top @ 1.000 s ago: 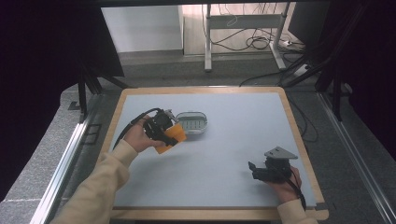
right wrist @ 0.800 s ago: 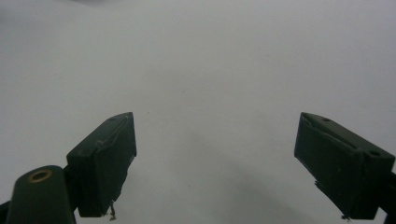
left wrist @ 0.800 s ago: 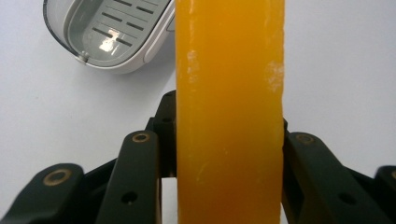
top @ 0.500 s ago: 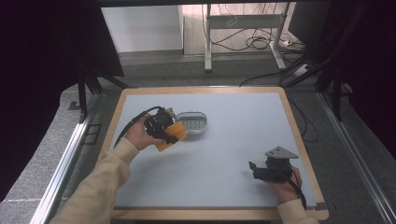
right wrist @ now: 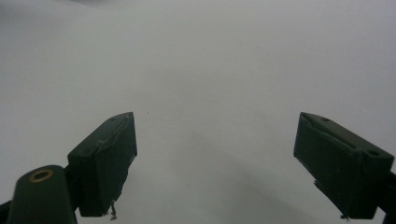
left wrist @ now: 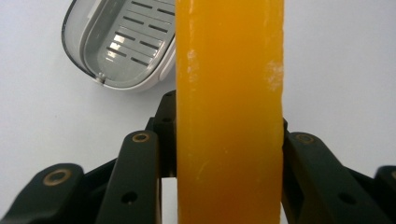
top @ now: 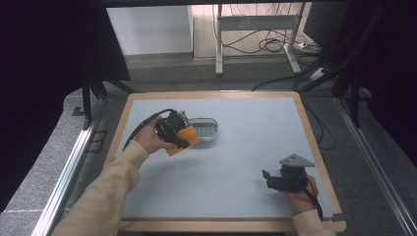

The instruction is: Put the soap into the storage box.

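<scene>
My left gripper (left wrist: 229,154): jaws pinching an orange bar (left wrist: 229,107), w/ one jaw pressed on each flat side. Looks like soap, waxy, a few pale scuffs near the top edge. In the left gripper view the bar stands up between the jaws & runs off the top of frame. In the high view the left gripper (top: 183,137) sits at the left-centre of the worktop (top: 255,128), w/ the orange bar (top: 182,141) at its tip, tilted.

Just past the bar: a white soap dish (left wrist: 119,44) w/ a grey slotted insert, lying flat on the worktop. In the high view the soap dish (top: 206,129) is right beside the bar on its far-right side; can't tell if they touch. Bar isn't in the dish.

My right gripper (right wrist: 215,154): jaws spread wide, nothing between them, only plain grey worktop surface (right wrist: 210,70) ahead. In the high view the right gripper (top: 275,178) is near the front-right corner, well apart from bar & dish, grey three-cornered plate on top, jaws pointing left.

My left hand (top: 150,140) wraps the left gripper's body, black cable looping off behind it. Right hand (top: 300,194) holds the other from below. Cream sleeves (top: 108,187) on both arms.

Worktop is a pale grey mat in a light wood frame (top: 314,142). Beyond: dark floor, cables, metal desk legs.
</scene>
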`<state>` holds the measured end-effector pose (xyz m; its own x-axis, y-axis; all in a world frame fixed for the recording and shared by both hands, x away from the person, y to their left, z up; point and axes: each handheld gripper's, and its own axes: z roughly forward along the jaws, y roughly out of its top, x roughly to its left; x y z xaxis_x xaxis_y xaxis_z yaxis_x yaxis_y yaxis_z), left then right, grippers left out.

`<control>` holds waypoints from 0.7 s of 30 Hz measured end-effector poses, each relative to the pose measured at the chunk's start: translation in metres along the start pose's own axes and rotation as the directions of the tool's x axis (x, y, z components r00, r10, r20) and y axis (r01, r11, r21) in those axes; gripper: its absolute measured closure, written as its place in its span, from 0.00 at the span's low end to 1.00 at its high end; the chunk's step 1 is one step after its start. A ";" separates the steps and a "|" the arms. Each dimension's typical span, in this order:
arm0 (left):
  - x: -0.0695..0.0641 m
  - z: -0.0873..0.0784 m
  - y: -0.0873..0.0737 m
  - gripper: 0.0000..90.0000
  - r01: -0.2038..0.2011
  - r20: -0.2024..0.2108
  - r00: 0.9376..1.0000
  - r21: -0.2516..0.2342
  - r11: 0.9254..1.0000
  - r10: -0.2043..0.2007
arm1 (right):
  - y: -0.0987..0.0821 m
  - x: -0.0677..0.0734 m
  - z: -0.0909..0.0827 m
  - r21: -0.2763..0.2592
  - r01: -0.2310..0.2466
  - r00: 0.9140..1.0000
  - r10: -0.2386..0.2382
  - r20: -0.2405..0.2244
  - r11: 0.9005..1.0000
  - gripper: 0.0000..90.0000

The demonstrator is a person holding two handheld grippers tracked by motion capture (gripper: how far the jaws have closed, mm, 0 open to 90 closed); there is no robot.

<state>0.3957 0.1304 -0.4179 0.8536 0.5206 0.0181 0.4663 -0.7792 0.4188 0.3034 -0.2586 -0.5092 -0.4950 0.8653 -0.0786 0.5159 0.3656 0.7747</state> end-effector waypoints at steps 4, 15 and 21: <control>0.000 0.000 0.007 0.69 -0.006 -0.002 1.000 -0.005 1.000 0.006 | 0.000 -0.001 0.000 0.000 -0.004 1.000 0.004 0.001 1.000 0.15; -0.002 0.002 0.022 0.69 -0.034 -0.004 0.999 0.003 0.999 0.034 | 0.000 -0.002 0.000 -0.003 -0.009 1.000 0.009 0.003 1.000 0.15; -0.001 0.003 0.026 0.69 -0.043 -0.003 0.999 0.004 0.999 0.043 | 0.000 -0.001 0.000 -0.001 -0.006 1.000 0.006 0.003 1.000 0.15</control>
<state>0.4072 0.1085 -0.4098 0.8721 0.4878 0.0388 0.4303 -0.8021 0.4140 0.3039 -0.2598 -0.5091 -0.4902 0.8683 -0.0758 0.5179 0.3601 0.7760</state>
